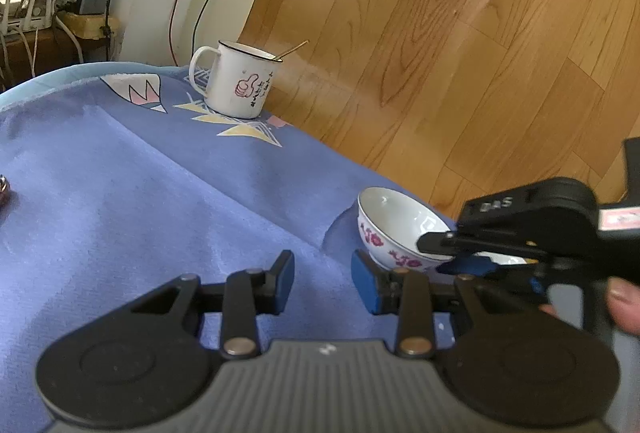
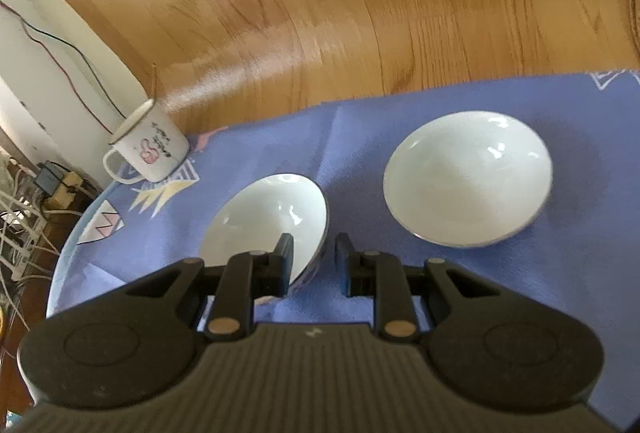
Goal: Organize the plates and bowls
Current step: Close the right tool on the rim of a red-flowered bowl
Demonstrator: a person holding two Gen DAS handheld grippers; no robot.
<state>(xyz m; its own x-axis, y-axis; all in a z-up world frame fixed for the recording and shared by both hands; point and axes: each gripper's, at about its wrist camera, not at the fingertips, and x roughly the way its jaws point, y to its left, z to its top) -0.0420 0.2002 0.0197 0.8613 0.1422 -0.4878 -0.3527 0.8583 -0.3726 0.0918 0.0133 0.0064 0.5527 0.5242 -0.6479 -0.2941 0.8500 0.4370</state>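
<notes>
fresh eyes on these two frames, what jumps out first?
The right claw pinching the rim of a tilted white floral bowl near the edge of the blue tablecloth. Beside it sits a second white bowl, upright. At the far corner stands a thumbs-up enamel mug; the left claw is empty.

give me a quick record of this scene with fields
surface: blue cloth
left gripper: open, empty, above the cloth
right gripper: shut on floral bowl rim, one finger inside, one outside
floral bowl: looks tilted
second bowl: upright on the cloth, apart from floral bowl
mug: white, near the cloth's edge, spoon inside
</notes>
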